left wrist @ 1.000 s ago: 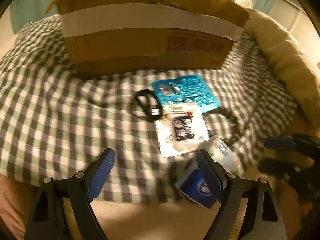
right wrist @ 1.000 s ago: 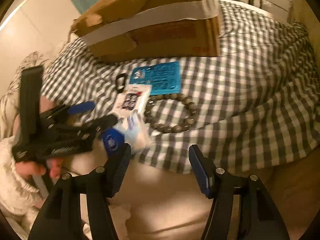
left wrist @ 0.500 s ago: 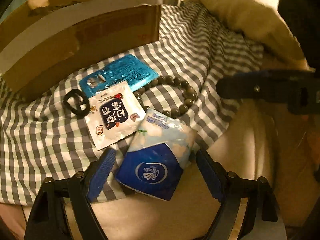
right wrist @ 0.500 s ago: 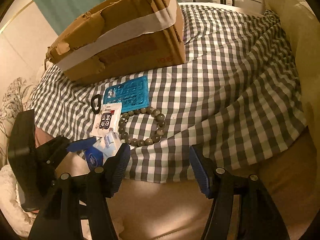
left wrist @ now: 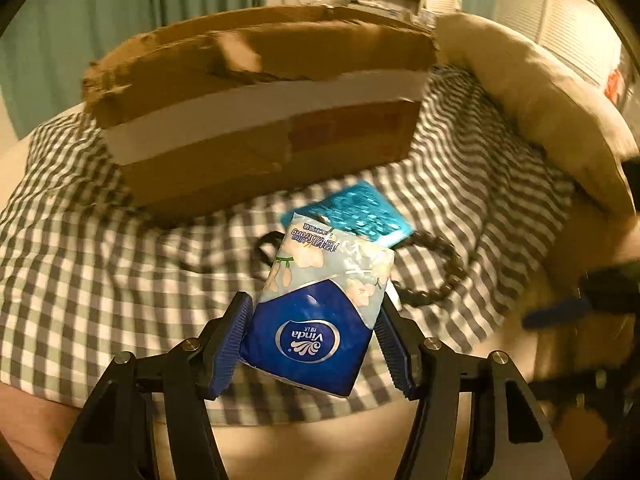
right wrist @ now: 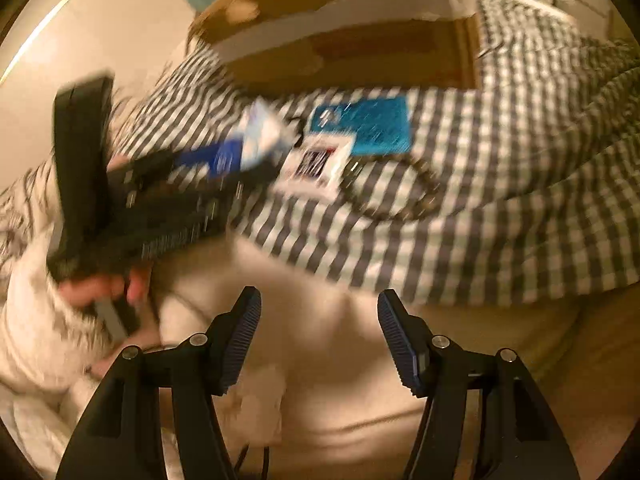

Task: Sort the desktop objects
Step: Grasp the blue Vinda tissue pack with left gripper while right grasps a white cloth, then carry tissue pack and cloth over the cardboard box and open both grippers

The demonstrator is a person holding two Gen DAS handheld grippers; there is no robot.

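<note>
My left gripper (left wrist: 314, 338) is shut on a blue and white Vinda tissue pack (left wrist: 320, 312) and holds it above the checked cloth (left wrist: 100, 264). The pack also shows blurred in the right wrist view (right wrist: 244, 148). On the cloth lie a teal card (left wrist: 360, 212), a black ring (left wrist: 266, 250), a bead bracelet (left wrist: 436, 276) and a white sachet (right wrist: 316, 168). A cardboard box (left wrist: 256, 108) with white tape stands behind them. My right gripper (right wrist: 318, 334) is open and empty, off the near edge of the cloth.
A beige cushion (left wrist: 532, 108) lies at the right of the cloth. Green curtains (left wrist: 120, 0) hang behind the box. The person's hand in a white sleeve (right wrist: 52, 312) holds the left gripper at the left of the right wrist view.
My left gripper has closed on the tissue pack and lifted it off the cloth toward the box. The right wrist view has swung and blurred; the right gripper stays open.
</note>
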